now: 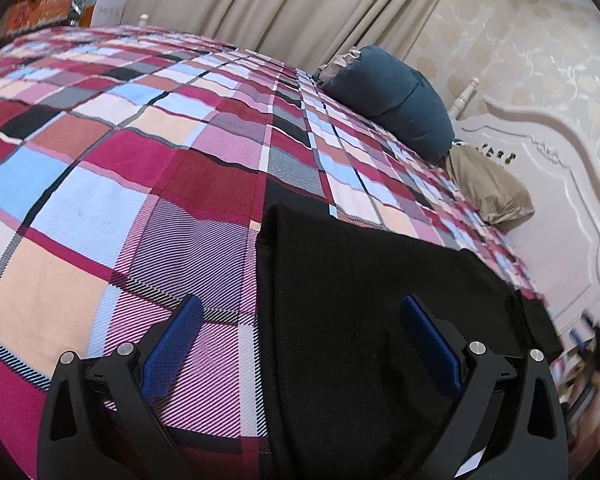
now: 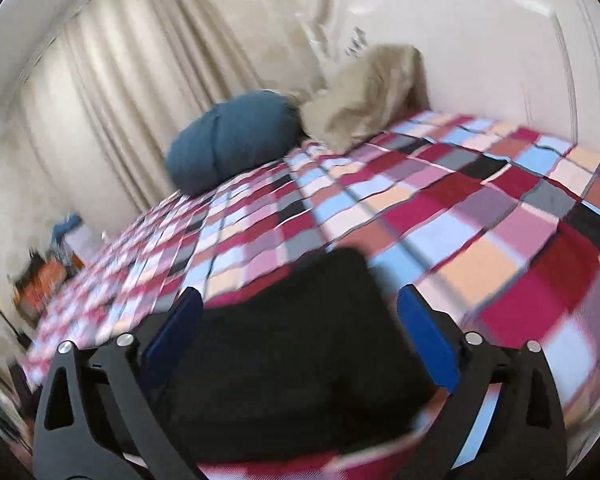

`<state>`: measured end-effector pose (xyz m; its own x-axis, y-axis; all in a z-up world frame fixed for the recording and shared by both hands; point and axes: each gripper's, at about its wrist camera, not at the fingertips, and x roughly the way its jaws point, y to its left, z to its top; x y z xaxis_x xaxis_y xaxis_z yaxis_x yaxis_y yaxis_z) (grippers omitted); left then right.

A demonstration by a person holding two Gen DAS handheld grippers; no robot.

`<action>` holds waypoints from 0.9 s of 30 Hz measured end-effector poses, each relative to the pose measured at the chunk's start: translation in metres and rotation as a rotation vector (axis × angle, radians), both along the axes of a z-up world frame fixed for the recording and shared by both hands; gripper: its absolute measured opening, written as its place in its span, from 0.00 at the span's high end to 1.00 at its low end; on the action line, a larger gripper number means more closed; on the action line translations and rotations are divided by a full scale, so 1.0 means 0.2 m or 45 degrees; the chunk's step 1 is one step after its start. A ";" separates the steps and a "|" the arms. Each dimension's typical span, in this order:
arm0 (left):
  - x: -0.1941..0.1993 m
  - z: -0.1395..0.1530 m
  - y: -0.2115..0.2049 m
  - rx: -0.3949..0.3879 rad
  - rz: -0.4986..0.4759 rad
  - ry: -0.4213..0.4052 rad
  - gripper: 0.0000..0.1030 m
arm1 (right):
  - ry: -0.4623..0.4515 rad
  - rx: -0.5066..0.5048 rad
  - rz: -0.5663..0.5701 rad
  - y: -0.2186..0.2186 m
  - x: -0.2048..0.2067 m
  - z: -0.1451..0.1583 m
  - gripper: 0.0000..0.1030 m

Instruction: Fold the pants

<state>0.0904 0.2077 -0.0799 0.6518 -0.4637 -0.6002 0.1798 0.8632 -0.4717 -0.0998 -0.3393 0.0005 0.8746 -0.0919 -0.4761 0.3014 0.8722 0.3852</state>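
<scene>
In the left wrist view, the left gripper (image 1: 300,336) hangs over a bed (image 1: 100,208) covered with a checked sheet of pink, red, blue and peach squares. Its blue fingers (image 1: 172,344) stand wide apart and grip nothing. The black pants (image 1: 360,300) lie flat on the sheet in the near right part of the scene, folded into a dark slab. Their left edge runs between the two fingers, so the left finger is over bare sheet and the right finger is over the black cloth. At the far right a dark blue pillow (image 1: 392,96) rests on the bed, and nearer, beside a white carved headboard (image 1: 540,184), lies a tan pillow (image 1: 488,188). Beige curtains (image 1: 280,0) hang along the far side, and boxes (image 1: 60,4) stand at the far left.

In the right wrist view, which is blurred, the right gripper (image 2: 298,332) also has its blue fingers (image 2: 428,340) spread wide, with nothing clamped. The pants (image 2: 292,360) appear as a folded black bundle lying on the bed (image 2: 500,240) near the camera, filling the space between the fingers and reaching a little beyond their tips; whether the pads touch the cloth cannot be told. Farther off, the dark blue pillow (image 2: 232,140) and the tan pillow (image 2: 364,96) sit side by side near the headboard (image 2: 500,60), with the curtains (image 2: 120,80) to the left.
</scene>
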 end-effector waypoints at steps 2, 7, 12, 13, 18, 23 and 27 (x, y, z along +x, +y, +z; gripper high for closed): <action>0.01 0.00 0.00 -0.014 -0.021 0.021 0.05 | 0.012 -0.128 0.122 0.22 -0.01 -0.02 0.02; 0.03 0.04 0.00 -0.115 -0.158 0.104 0.05 | -0.002 -0.323 0.385 0.63 -0.03 -0.04 0.02; 0.12 0.02 0.00 -0.149 -0.243 0.242 0.05 | 0.065 -0.281 0.548 0.83 0.04 -0.07 0.02; 0.14 0.02 0.01 -0.173 -0.252 0.275 0.05 | 0.068 -0.266 0.562 0.83 0.04 -0.07 0.02; 0.20 0.02 0.00 -0.319 -0.233 0.413 0.05 | 0.067 -0.161 0.591 0.88 0.00 -0.06 0.02; 0.17 -0.02 -0.12 -0.332 -0.255 0.436 0.05 | 0.105 -0.075 0.607 0.87 0.02 -0.09 0.02; 0.15 -0.02 -0.17 -0.261 -0.218 0.380 0.05 | 0.127 -0.035 0.623 0.87 0.02 -0.11 0.02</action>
